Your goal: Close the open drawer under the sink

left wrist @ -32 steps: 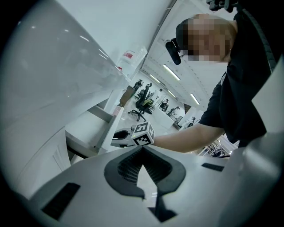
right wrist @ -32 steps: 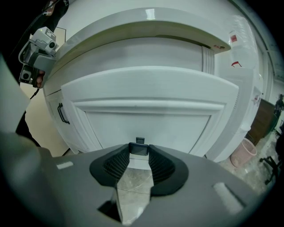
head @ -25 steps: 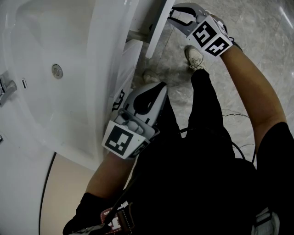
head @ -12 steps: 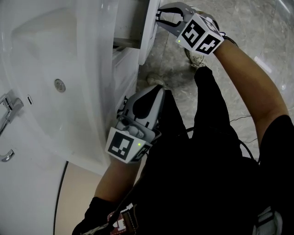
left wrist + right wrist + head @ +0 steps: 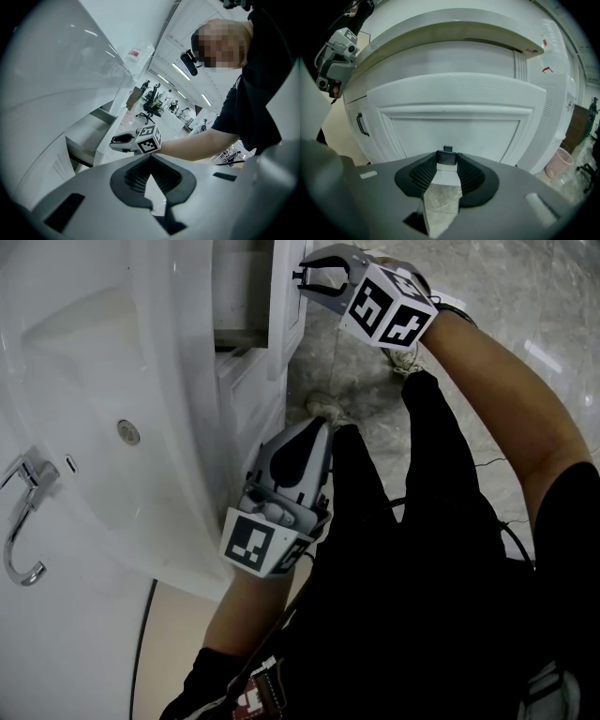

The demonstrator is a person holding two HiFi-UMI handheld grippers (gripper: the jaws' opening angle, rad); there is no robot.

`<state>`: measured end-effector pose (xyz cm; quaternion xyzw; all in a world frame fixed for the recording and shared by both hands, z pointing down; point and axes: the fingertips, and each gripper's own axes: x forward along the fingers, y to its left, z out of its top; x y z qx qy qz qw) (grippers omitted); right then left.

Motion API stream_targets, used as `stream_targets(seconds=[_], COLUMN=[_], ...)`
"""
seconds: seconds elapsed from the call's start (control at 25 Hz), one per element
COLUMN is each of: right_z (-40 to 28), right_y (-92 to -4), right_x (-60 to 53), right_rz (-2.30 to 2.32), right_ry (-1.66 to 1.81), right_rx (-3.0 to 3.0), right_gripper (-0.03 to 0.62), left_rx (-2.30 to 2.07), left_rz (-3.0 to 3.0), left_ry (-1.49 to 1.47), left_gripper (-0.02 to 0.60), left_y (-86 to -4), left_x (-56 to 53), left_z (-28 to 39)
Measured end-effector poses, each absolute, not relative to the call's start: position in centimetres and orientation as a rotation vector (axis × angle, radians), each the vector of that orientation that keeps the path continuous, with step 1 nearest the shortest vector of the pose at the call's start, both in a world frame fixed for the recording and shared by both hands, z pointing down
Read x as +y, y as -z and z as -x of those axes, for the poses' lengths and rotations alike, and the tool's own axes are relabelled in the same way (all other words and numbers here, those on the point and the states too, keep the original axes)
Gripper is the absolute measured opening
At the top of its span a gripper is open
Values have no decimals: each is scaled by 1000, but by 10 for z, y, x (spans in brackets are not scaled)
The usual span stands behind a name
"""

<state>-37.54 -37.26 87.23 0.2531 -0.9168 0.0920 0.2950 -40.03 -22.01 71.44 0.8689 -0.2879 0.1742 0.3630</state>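
The white drawer (image 5: 284,310) under the sink (image 5: 103,409) stands a little way out of the vanity, its inside (image 5: 241,296) still showing. My right gripper (image 5: 306,277) is at the drawer front, shut on the small black drawer handle (image 5: 447,156); the white panelled front (image 5: 454,126) fills the right gripper view. My left gripper (image 5: 300,442) hangs lower, beside the cabinet below the sink rim, shut with nothing in it (image 5: 151,160). In the left gripper view I see the right gripper (image 5: 123,139) at the open drawer (image 5: 86,136).
A chrome faucet (image 5: 23,512) is at the sink's left. A lower cabinet door with a black handle (image 5: 360,124) sits beside the drawer. The person's legs and a shoe (image 5: 323,409) stand on the marble floor (image 5: 525,296) right of the vanity.
The right gripper has moved left with the drawer front, and the drawer has slid further into the vanity. The left gripper has stayed about where it was.
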Motion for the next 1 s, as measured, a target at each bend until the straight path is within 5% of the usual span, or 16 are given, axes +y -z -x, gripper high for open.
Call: stream_targets(seconds=[1.0], right_z=[402], right_y=[-873], right_x=[-389], right_rz=[-664], right_ry=[-234], right_rx=[-2457], right_gripper=[132], left_rx=[-726], left_rz=[-2239], left_ry=[-444], left_gripper=[-3], left_y=[-713], left_x=[-217], left_z=[404])
